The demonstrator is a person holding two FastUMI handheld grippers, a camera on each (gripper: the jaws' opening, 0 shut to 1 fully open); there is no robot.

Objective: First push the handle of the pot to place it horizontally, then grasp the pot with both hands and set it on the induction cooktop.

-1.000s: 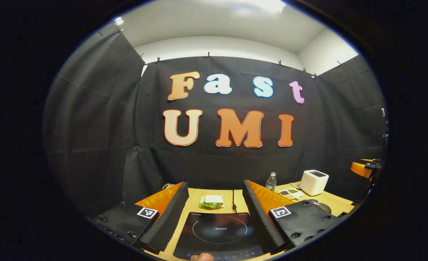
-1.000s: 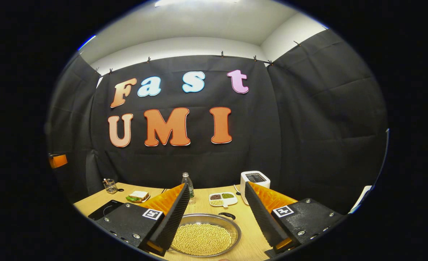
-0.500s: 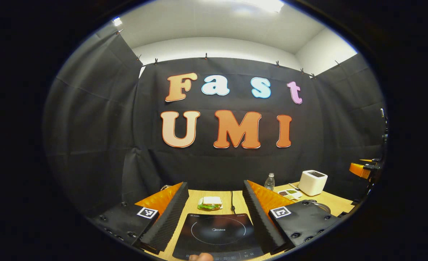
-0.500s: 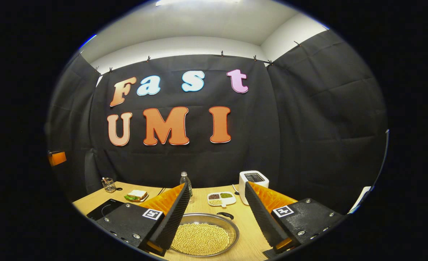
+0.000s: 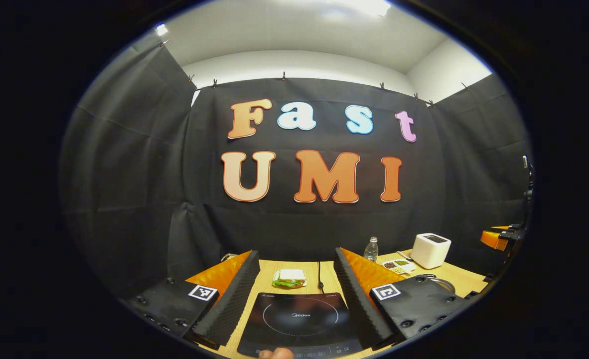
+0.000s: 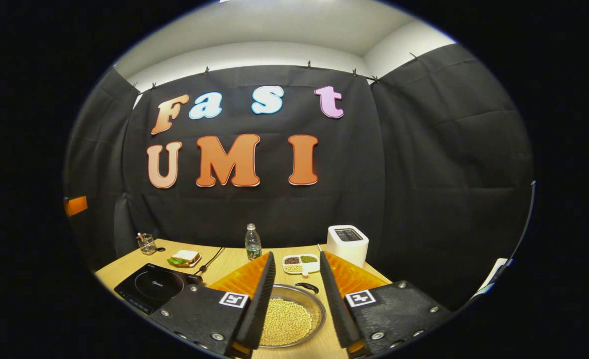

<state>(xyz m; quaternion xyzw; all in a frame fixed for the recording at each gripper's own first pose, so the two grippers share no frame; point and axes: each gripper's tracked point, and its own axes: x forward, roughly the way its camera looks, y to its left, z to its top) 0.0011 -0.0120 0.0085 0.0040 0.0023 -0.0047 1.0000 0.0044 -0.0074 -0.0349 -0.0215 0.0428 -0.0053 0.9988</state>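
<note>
Pot (image 6: pixel 287 321) of beans sits on the table under the right gripper (image 6: pixel 297 299), jaws apart but narrow; nudge its far handle (image 6: pixel 307 287) sideways gently; left gripper (image 5: pixel 294 291) hangs wide open over the cooktop (image 5: pixel 299 319).

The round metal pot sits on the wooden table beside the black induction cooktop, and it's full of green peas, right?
Not quite. The right gripper view shows the round metal pot on the wooden table beside the black induction cooktop, but it holds pale yellow beans, not green peas. The rest of what you said is right.
</note>
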